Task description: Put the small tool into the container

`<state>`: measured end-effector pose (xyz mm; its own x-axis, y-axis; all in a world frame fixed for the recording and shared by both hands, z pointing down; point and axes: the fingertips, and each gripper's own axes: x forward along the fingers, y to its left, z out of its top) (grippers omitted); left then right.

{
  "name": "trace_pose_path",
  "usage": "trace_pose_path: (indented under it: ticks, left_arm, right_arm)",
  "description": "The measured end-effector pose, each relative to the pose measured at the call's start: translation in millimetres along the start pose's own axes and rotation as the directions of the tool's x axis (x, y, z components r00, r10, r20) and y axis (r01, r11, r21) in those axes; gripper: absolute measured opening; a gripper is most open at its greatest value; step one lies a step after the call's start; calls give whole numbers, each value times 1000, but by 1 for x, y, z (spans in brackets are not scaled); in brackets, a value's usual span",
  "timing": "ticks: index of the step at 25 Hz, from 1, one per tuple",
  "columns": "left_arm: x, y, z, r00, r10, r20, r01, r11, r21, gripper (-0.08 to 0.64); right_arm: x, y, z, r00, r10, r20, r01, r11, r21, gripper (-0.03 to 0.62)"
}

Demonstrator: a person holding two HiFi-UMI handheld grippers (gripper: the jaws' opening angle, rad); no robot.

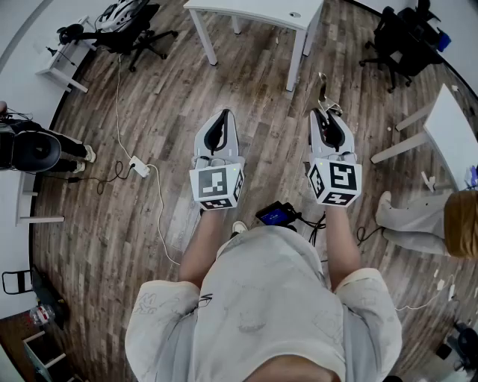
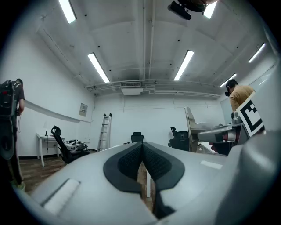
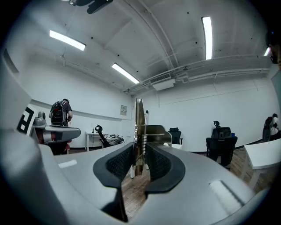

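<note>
While I stand on the wooden floor [image 1: 149, 112], I hold both tongs in front of my body, side by side and apart from each other, with their tips pointing to the far side of the room. The left tongs [image 1: 221, 118] are completely closed: in the left gripper view the two dark pads press one against the other and nothing is between them. The right tongs [image 1: 327, 113] are closed only partly, because they grip the small tool [image 1: 323, 88]. It is a thin piece of metal with a small spring on its side. In the right gripper view it stands upright between the two pads, which press on it from both sides, and its upper end rises well above them. In the head view the small tool sticks out beyond the tips of the right tongs, toward the far side, above the bare floor. Far in front of me there is a white desk [image 1: 254, 11], and at the far right some black office chairs [image 1: 403, 37]. On the floor at my left lies a white power strip [image 1: 139, 166] with its cable, and near my feet lies a small black device [image 1: 276, 215]. Another person [image 1: 448, 220] is at the right edge.
</note>
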<state>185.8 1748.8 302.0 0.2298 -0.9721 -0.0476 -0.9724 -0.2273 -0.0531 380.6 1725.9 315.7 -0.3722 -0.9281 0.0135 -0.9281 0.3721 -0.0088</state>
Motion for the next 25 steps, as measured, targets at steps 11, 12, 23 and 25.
trace_pose_path:
  ticks: [11,12,23,25]
  left_arm:
    - [23,-39,-7,1000,7,9,-7,1000,-9,14]
    - [25,-38,-8,1000,6,11,-6,1000,-15,15]
    - [120,-172,-25,999,38,5,-38,999,3,15]
    - [137,-174,-24,999,45,5,-45,999,8,15]
  right_arm:
    - [-5,-46,-7,1000,13,9,-13,1000,6,89]
    - [-3,-45,-7,1000,15,10,-15,1000,6,89]
    - [4,-202,-19,996,84,25,-85,996,22,89]
    - [19,-213,-19,995,96,24,-97,995,23,90]
